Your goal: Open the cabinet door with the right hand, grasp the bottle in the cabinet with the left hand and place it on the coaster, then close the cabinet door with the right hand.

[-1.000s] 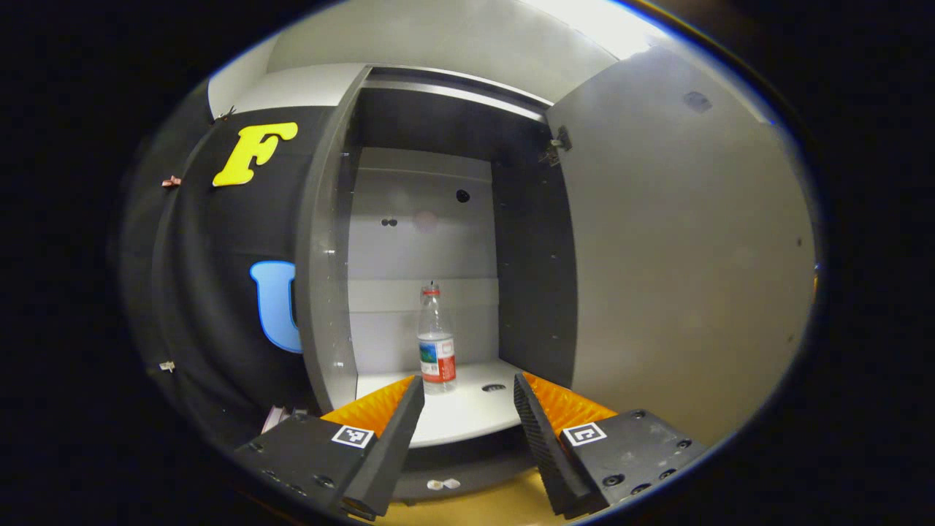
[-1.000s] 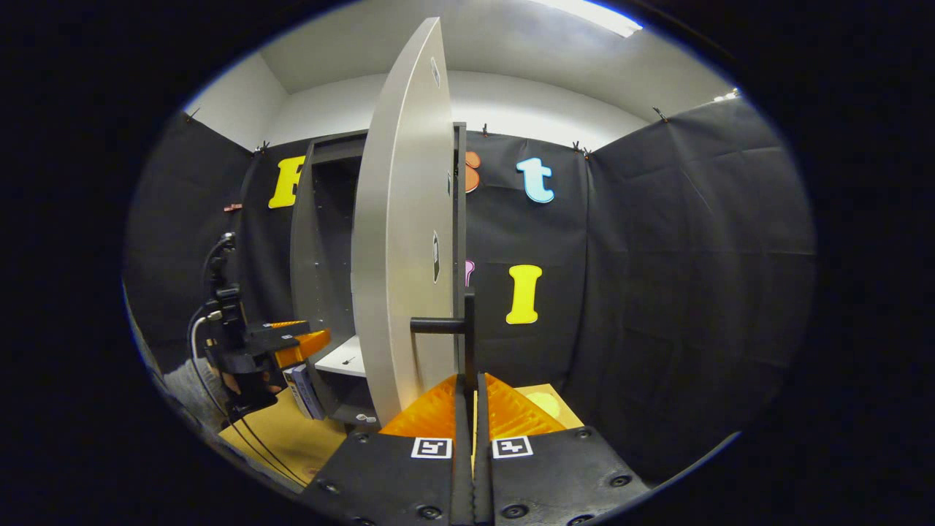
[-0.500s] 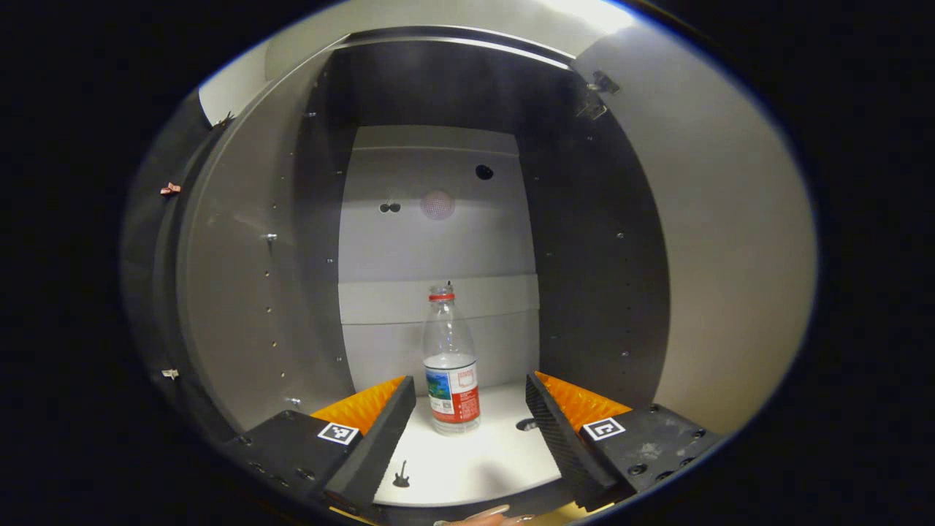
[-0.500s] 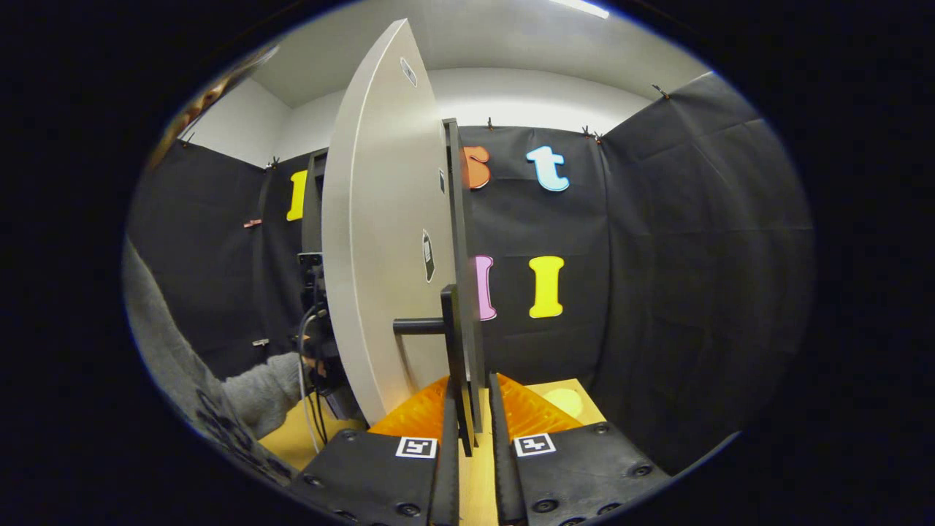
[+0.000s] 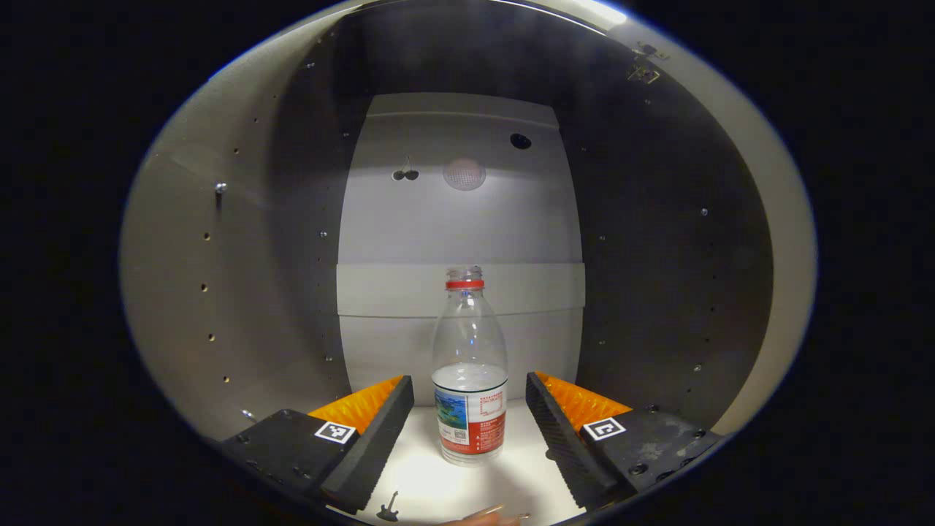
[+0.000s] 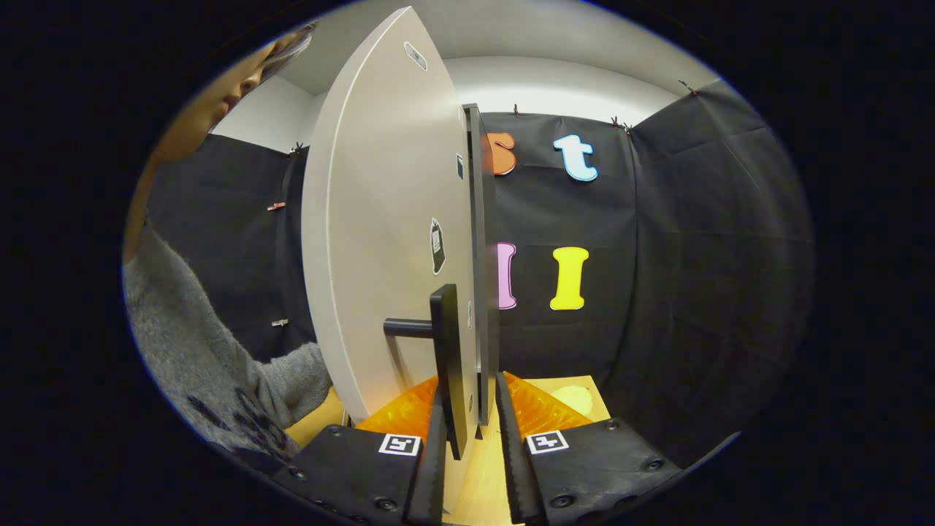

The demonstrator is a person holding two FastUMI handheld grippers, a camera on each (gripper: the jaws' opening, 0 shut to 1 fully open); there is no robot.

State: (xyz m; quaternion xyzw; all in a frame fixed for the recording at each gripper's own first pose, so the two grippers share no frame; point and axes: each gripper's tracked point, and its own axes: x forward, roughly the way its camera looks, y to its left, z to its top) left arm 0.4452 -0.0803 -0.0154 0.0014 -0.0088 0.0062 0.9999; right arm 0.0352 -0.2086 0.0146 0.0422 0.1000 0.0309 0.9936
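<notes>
Inside the cabinet, the bottle stands upright at 12 o'clock between the left gripper fingers, spread wide, untouched. Right gripper jaws slightly apart straddle the door handle.

- Bottle: one, standing upright on the cabinet shelf.
- Cabinet: one.
- Cabinet door: one, swung open.
- Door handle: one, a black bar on the door.
- Coaster: one, a pale round disc on the wooden table.
- Grippers: two, the left gripper and the right gripper.
- Fingers per gripper: two.
- Person: one, in a grey sleeve.
</notes>
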